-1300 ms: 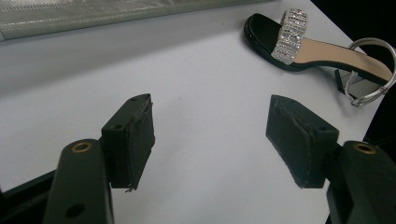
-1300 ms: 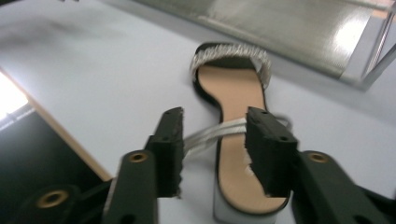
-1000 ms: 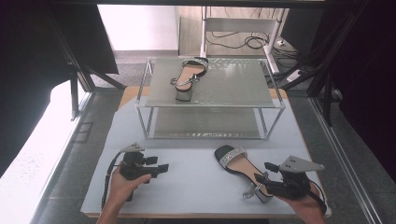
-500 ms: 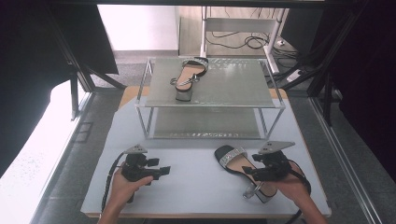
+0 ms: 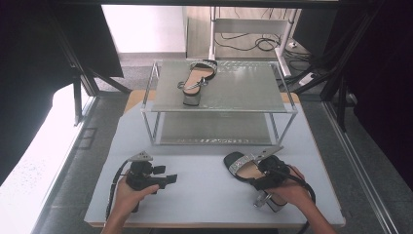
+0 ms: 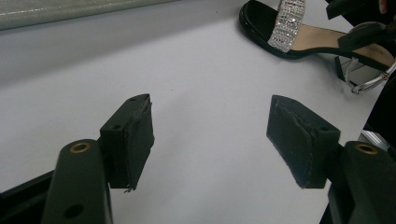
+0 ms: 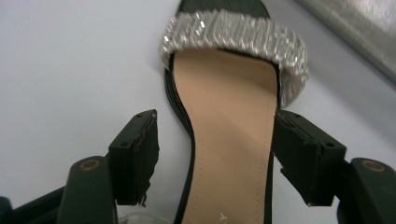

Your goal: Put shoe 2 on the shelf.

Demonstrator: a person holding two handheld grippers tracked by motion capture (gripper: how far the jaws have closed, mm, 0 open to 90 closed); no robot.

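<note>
A black block-heel sandal point(image 5: 239, 165) with a glittering toe strap lies on the white table point(image 5: 204, 195) at the front right. My right gripper point(image 5: 254, 173) hovers over its tan insole point(image 7: 224, 93), jaws astride the sole behind the strap. They have just been opening; the left pad point(image 7: 140, 154) stands clear of the sole's edge and the right pad point(image 7: 299, 154) sits beside the other edge. My left gripper point(image 5: 168, 179) rests at the front left, open and empty point(image 6: 210, 135), pointing toward the sandal point(image 6: 299, 39). A matching sandal point(image 5: 196, 80) stands on the top shelf.
A two-tier metal rack point(image 5: 219, 107) with grey shelves stands across the back of the table. Dark frame posts flank the table at both sides. Cables lie on the floor behind the rack point(image 5: 243, 44).
My right gripper has moved left and down from the table's front right corner until it is over the sandal. The left gripper has stayed where it was.
</note>
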